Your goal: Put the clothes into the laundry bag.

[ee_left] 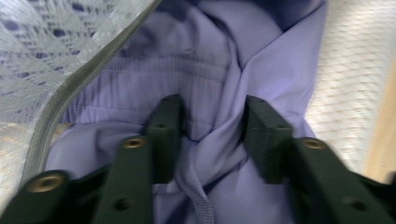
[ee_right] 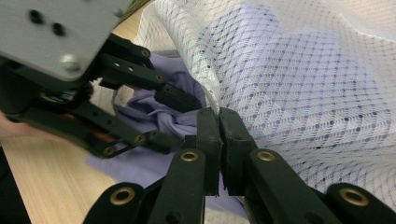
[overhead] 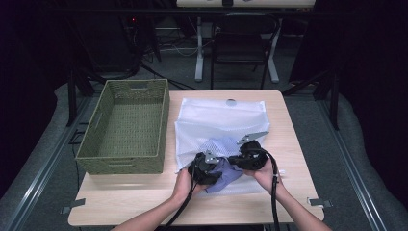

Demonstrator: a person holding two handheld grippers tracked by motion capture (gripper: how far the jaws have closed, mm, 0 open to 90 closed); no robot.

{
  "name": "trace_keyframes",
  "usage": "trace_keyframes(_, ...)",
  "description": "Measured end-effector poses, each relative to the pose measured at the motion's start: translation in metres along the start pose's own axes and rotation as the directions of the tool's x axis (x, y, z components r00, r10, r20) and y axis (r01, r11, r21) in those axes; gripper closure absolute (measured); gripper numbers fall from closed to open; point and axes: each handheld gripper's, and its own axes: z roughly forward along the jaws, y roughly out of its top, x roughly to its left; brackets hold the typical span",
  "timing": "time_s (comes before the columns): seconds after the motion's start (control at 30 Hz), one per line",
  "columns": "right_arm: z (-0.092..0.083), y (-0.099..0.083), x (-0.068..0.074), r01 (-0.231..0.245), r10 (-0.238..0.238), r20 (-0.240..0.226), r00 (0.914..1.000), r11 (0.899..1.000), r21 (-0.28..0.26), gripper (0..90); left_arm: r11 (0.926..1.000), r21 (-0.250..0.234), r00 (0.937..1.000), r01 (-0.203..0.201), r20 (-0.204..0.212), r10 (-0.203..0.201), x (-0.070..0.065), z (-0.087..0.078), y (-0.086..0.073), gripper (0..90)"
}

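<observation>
The right tongs (ee_right: 219, 122) are clenched on the edge of the white mesh laundry bag (ee_right: 299, 79), holding its mouth lifted just beside the left tongs (ee_left: 212, 133). The left tongs straddle a bunched fold of the lilac garment (ee_left: 201, 70) (drawstring (ee_left: 194, 186) trailing between the jaws), their pads against the cloth on either side, gripping the garment; it lies half inside the bag's zipped opening, directly ahead of them. Both sit on the worktop (overhead: 144, 202), with a green woven basket (overhead: 126, 126) well off beyond the left tongs' side.
</observation>
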Motion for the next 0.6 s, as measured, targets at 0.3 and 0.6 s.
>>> trace_keyframes(0.3,-0.009,0.008,0.006,0.002,-0.003,-0.018,0.9998,0.999,-0.045,88.0,0.9907,-0.109,0.9949,0.081,-0.051,-0.087,0.012,-0.010,0.008,80.2)
trace_keyframes(0.6,-0.017,0.012,0.011,-0.003,0.000,-0.034,0.9994,0.997,-0.077,88.0,0.9801,-0.166,0.9813,0.108,-0.140,-0.132,0.029,-0.016,0.013,79.5)
